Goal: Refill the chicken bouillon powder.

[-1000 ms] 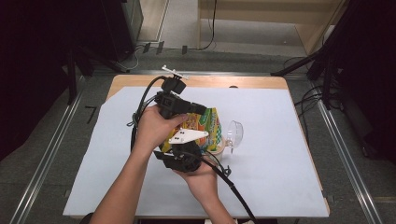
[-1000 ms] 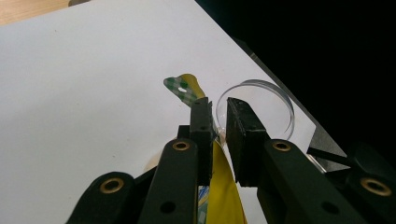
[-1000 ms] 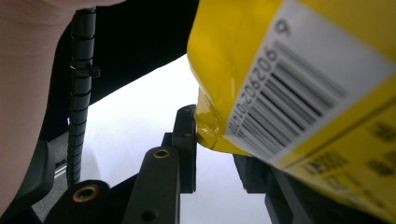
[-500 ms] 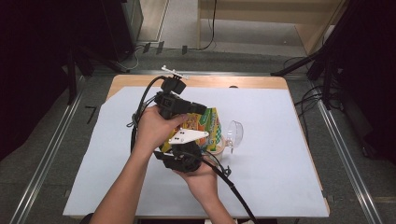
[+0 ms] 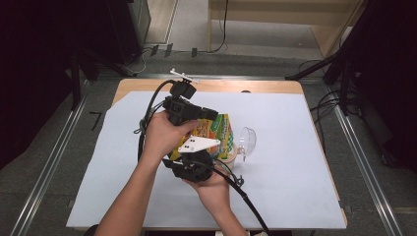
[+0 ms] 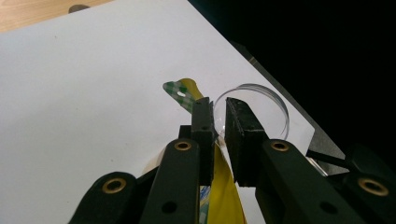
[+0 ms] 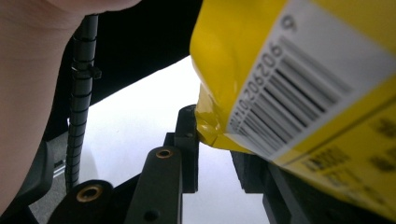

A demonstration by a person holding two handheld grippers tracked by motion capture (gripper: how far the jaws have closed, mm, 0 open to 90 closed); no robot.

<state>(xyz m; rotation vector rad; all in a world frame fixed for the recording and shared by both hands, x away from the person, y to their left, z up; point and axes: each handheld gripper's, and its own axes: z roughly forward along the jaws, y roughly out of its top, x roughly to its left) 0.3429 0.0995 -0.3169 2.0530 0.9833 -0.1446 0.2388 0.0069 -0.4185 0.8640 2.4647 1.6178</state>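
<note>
High view | snack bag [image 5: 220,132] beside clear bowl [image 5: 246,142] | bowl contents unclear

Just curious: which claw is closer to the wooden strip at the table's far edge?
Left. The left claw holds the snack bag nearer the wooden strip; the right claw sits toward the person.

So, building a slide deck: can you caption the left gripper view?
Left gripper pinching the top edge of a yellow snack bag above a white sheet, clear plastic cup just behind.

High view overhead facing forward; gripper views close, sharing yellow packet [image 7: 299,84]
</note>
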